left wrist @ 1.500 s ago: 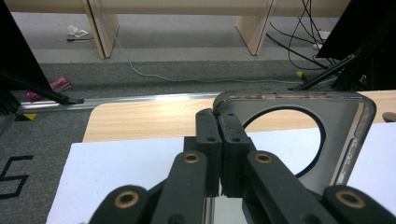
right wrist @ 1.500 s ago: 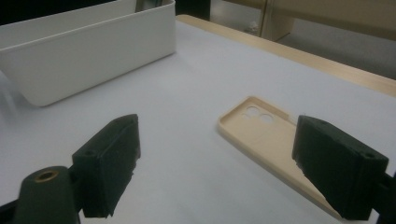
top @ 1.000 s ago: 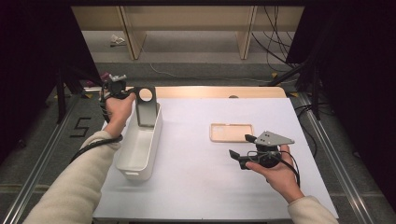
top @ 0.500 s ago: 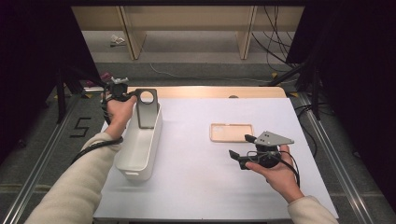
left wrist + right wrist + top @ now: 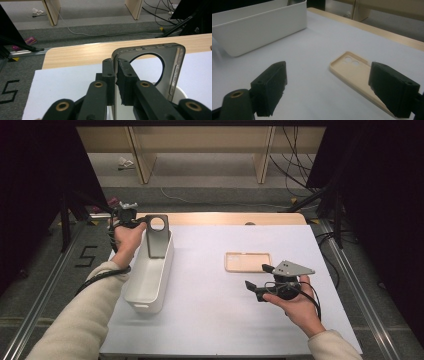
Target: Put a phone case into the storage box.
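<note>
Nearest, right claw (image 5: 256,286) low over the white surface (image 5: 210,285), jaws wide apart, gripping nothing. Just beyond, beige phone case (image 5: 248,262) flat on the surface. Farther left, left claw (image 5: 141,222) clamped on the upper corner of a dark grey phone case (image 5: 156,242), jaws just starting to loosen, case upright in the white bin (image 5: 150,277).

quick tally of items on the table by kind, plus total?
Phone cases: 2, a dark grey phone case with a large round camera hole, held upright over the bin, and a beige phone case lying flat
Bins: 1, a white rectangular plastic bin
Total: 3
</note>
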Demonstrator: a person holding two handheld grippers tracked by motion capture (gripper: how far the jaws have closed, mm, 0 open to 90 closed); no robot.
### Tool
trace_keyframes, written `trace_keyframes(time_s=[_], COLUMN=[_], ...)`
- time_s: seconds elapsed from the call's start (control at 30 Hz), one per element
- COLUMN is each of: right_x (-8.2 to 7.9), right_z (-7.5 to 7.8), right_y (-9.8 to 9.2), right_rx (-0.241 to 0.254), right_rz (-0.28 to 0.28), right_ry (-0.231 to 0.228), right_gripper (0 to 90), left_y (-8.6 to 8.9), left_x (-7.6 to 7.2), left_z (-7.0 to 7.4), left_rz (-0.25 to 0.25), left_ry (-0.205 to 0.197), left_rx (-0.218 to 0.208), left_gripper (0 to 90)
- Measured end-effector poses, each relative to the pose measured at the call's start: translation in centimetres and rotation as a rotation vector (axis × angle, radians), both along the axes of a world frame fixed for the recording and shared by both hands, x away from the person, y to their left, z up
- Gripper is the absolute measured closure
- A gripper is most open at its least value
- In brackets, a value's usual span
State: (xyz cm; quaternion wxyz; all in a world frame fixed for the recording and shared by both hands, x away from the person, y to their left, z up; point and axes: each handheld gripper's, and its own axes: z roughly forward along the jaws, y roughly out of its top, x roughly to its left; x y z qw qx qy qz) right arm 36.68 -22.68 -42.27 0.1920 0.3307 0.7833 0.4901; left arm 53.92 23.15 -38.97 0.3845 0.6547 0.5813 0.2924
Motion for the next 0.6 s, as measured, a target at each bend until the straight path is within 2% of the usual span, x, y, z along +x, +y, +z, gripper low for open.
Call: trace_keyframes(time_s=[0.4,0.5,0.6], right_x=[0.0,0.0,0.0], right_z=[0.0,0.0,0.0], right_y=[0.0,0.0,-0.1], right_rx=[0.002,0.001,0.002], right_rz=[0.002,0.002,-0.001], right_ry=[0.002,0.002,0.002], right_gripper=[16.2,16.2,16.2], left_y=[-0.1,-0.2,-0.3], left_x=[0.1,-0.2,-1.0], left_z=[0.1,0.4,0.6], left_rz=[-0.005,-0.008,-0.034], left_ry=[0.007,0.009,-0.006], left_rx=[0.001,-0.019,-0.04], left_gripper=[75.2,62.3,48.7])
